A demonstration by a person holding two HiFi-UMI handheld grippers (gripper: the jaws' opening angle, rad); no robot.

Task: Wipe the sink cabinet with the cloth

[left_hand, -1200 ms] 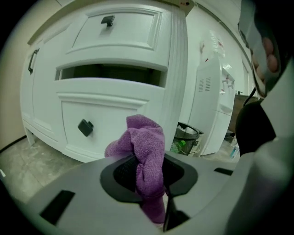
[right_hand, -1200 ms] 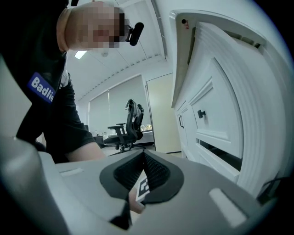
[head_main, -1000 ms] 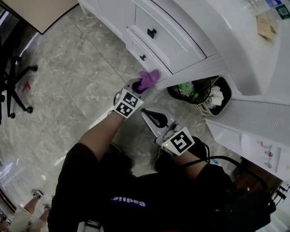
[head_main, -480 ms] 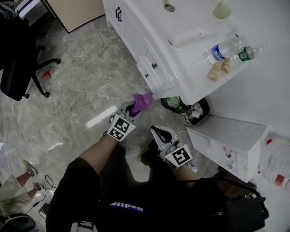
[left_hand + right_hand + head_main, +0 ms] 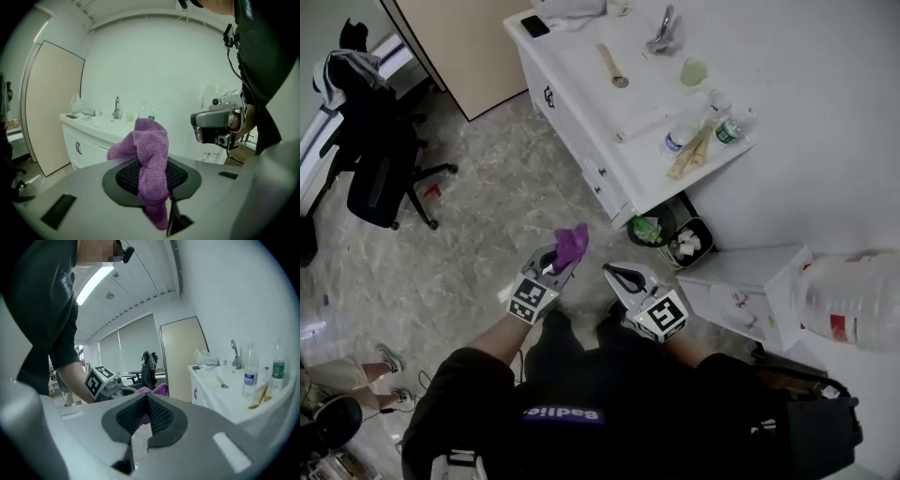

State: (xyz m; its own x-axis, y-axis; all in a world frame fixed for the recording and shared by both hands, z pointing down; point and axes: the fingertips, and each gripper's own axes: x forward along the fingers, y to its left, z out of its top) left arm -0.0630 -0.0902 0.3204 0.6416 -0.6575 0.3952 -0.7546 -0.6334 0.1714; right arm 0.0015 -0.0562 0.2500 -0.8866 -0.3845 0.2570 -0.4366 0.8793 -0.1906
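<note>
The white sink cabinet (image 5: 581, 122) stands at the top of the head view, its doors and drawers facing the floor area. My left gripper (image 5: 558, 261) is shut on a purple cloth (image 5: 572, 246) and hangs over the marble floor, well short of the cabinet front. In the left gripper view the cloth (image 5: 151, 154) bunches up between the jaws of the left gripper (image 5: 152, 164), with the cabinet (image 5: 86, 140) beyond. My right gripper (image 5: 614, 272) is beside it, shut with nothing held. In the right gripper view the right gripper (image 5: 146, 401) has its pads together, and the cloth (image 5: 161, 390) shows behind.
A black bin (image 5: 680, 234) full of rubbish sits at the cabinet's right end. Bottles (image 5: 680, 139), a faucet (image 5: 664, 33) and a phone (image 5: 534, 26) are on the countertop. An office chair (image 5: 380, 169) stands left, a low white unit (image 5: 741, 281) and a large jug (image 5: 853, 300) right.
The head view has pulled back and up, so the whole countertop now shows. Both grippers have come away from the drawer fronts. The cloth stays in the left gripper.
</note>
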